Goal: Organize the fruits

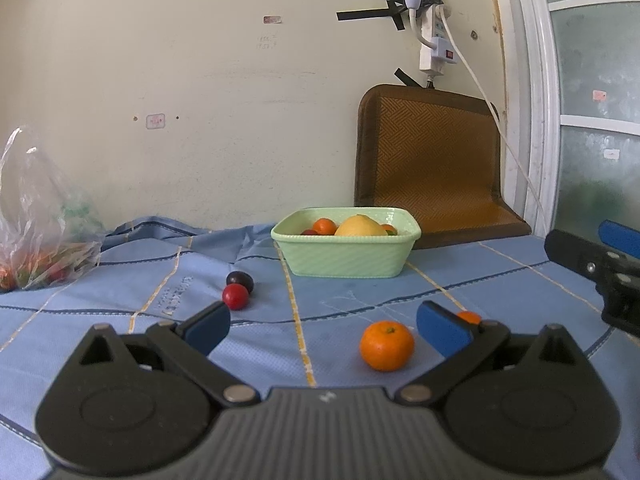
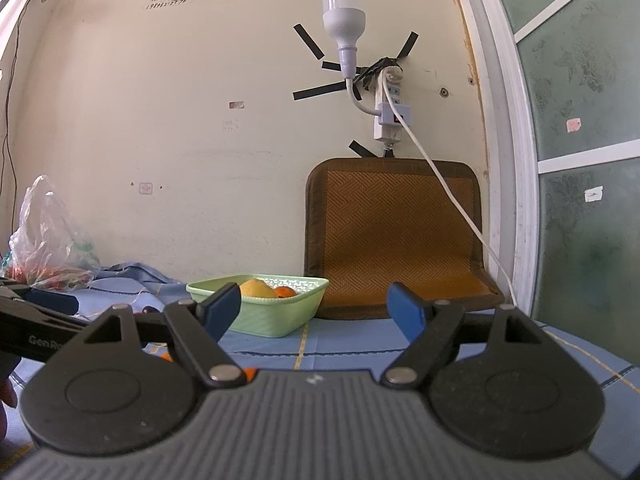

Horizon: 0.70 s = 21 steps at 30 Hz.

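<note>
A light green basket (image 1: 346, 258) sits on the blue cloth near the wall, holding a yellow fruit (image 1: 360, 226) and small oranges. On the cloth lie an orange (image 1: 386, 345), a second orange (image 1: 469, 317) half hidden behind my left finger, a red fruit (image 1: 235, 296) and a dark plum (image 1: 240, 280). My left gripper (image 1: 323, 330) is open and empty, with the orange between its fingers toward the right one. My right gripper (image 2: 314, 312) is open and empty, held above the cloth short of the basket (image 2: 264, 316). It also shows at the right edge of the left wrist view (image 1: 600, 256).
A clear plastic bag (image 1: 36, 220) with more fruit lies at the far left by the wall. A brown woven cushion (image 1: 432, 164) leans against the wall behind the basket. A white cable (image 1: 500, 128) hangs from a wall power strip. A window frame stands at the right.
</note>
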Motion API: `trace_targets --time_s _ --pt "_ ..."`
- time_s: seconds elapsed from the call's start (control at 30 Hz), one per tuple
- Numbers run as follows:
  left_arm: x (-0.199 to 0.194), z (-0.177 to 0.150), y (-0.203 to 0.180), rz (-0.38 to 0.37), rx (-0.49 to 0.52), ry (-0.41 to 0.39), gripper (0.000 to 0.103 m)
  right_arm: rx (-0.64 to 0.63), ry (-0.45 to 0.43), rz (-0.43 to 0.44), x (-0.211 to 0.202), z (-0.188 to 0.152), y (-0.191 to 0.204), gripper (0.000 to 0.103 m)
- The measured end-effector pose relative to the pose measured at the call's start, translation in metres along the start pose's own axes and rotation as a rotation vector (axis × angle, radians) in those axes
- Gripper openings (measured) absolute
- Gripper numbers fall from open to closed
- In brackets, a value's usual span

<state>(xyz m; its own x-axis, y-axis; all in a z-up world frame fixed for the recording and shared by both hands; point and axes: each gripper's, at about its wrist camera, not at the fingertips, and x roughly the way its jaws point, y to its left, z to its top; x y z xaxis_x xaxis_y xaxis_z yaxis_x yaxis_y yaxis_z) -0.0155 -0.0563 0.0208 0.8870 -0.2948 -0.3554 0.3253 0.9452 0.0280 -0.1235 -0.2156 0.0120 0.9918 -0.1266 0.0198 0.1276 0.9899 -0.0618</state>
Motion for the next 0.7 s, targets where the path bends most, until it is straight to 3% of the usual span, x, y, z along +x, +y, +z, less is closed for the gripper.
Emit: trace_targets --time_s 0.7 --pt "0.0031 0.0011 0.0048 0.003 -0.022 0.018 0.103 0.001 -0.004 0.0 -0.0012 0.0004 -0.0016 0.082"
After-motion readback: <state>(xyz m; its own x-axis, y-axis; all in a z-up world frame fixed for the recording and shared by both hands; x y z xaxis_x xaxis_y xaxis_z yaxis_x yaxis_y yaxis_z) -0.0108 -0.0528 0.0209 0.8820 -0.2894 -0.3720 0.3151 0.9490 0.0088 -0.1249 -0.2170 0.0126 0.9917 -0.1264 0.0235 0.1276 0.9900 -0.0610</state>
